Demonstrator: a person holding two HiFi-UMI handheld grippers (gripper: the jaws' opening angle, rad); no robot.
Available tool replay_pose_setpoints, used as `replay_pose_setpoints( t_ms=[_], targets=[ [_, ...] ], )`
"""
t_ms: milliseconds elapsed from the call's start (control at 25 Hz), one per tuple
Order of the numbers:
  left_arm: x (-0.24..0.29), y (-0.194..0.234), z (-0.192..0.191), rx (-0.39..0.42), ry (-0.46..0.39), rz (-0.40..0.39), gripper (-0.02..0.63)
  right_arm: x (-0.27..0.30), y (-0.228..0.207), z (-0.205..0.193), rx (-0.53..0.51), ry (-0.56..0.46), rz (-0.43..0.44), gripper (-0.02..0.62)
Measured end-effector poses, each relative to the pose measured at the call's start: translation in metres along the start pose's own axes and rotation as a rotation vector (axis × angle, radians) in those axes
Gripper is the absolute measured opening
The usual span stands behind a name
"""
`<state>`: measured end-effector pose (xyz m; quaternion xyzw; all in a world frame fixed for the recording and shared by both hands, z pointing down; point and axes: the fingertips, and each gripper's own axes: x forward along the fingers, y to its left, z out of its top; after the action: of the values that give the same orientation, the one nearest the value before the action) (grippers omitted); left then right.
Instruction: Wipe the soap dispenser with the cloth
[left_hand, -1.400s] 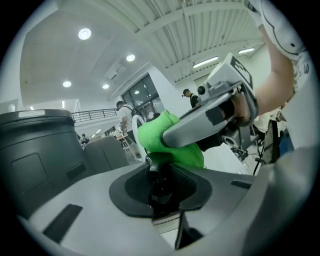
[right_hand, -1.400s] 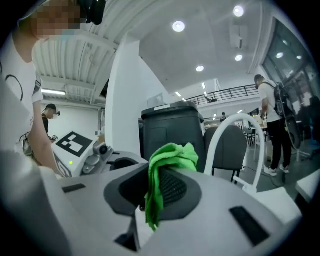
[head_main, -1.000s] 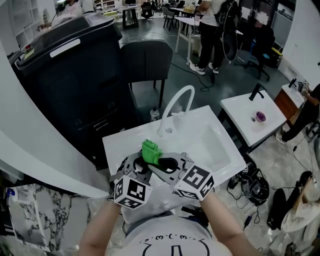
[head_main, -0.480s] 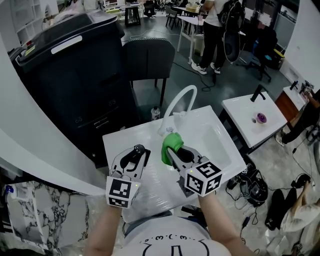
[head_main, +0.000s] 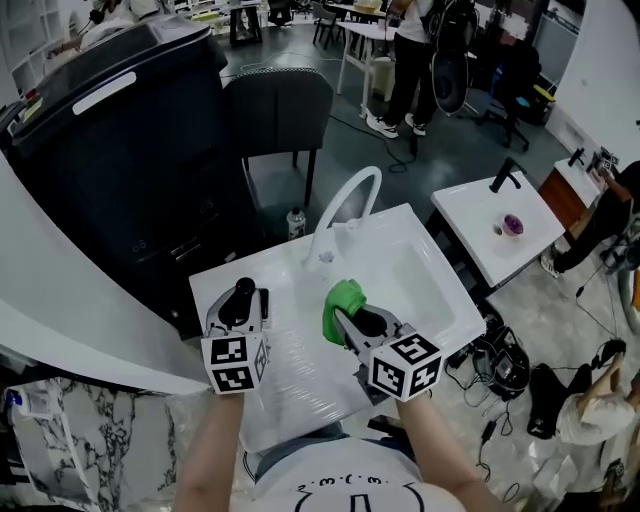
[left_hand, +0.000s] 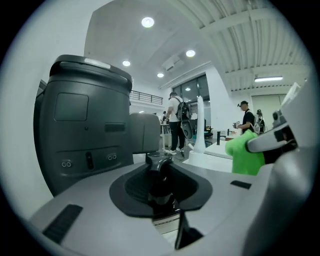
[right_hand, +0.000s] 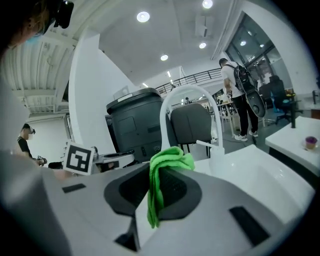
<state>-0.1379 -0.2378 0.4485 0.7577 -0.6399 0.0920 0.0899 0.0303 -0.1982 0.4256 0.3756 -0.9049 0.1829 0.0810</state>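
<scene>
The fingers (left_hand: 197, 187) of the left gripper (head_main: 240, 300) are closed partway on the soap dispenser (left_hand: 159, 172). Its black pump head is clamped between the pads and stands up above them. The fingers (right_hand: 175, 187) of the right gripper (right_hand: 155, 195) are pressed together on the cloth (right_hand: 162, 165), a green one bunched into a wad above the jaws, with one end hanging down between them.

In the head view the two grippers are held side by side over the near edge of the white sink (head_main: 430, 290). The cloth (head_main: 345, 298) is kept well apart from the dispenser (head_main: 240, 293), and no contact between them is shown. The task is therefore judged to be at the ready stage. Both things are gripped, but the cloth has yet to be brought against the dispenser and rubbed over it. Whether any part has been wiped already cannot be told from the dispenser's surface.

Counted from near to far:
- Two grippers are seen, each with one marker cube.
- One cloth and one soap dispenser are seen.
- One white sink is seen, with one white curved tap (head_main: 350, 200) behind it.
- One grey chair (head_main: 280, 110) and one large dark bin (head_main: 110, 150) are seen beyond it.
- A second sink (head_main: 490, 225) is seen to the right, with one black tap (head_main: 510, 175).
- One standing person (head_main: 405, 60) is made out plainly at the back. Others are too small to count.
</scene>
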Motion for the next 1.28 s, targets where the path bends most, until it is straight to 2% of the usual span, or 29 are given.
replay_pose_setpoints(
  t_ms=[480, 680, 1000, 1080, 1200, 1280],
  targets=[
    [0.091, 0.033, -0.037, -0.080, 0.142, 0.165, 0.092, -0.010, -0.041, -0.038, 0.029, 0.129, -0.069, 0.051],
    [0.111, 0.045, -0.035, -0.070, 0.113, 0.244, 0.092, -0.007, -0.055, -0.042, 0.042, 0.154, -0.087, 0.051],
    [0.120, 0.047, -0.033, -0.064, 0.088, 0.259, 0.095, -0.001, -0.058, -0.045, 0.044, 0.167, -0.080, 0.051],
    [0.121, 0.048, -0.034, -0.063, 0.098, 0.257, 0.126, -0.001, -0.058, -0.046, 0.046, 0.169, -0.083, 0.051],
    [0.120, 0.042, -0.042, -0.069, 0.128, 0.202, 0.248, -0.004, -0.056, -0.047, 0.048, 0.168, -0.088, 0.051],
    [0.118, 0.038, -0.046, -0.052, 0.130, 0.178, 0.273, -0.007, -0.055, -0.048, 0.050, 0.167, -0.092, 0.051]
  ],
)
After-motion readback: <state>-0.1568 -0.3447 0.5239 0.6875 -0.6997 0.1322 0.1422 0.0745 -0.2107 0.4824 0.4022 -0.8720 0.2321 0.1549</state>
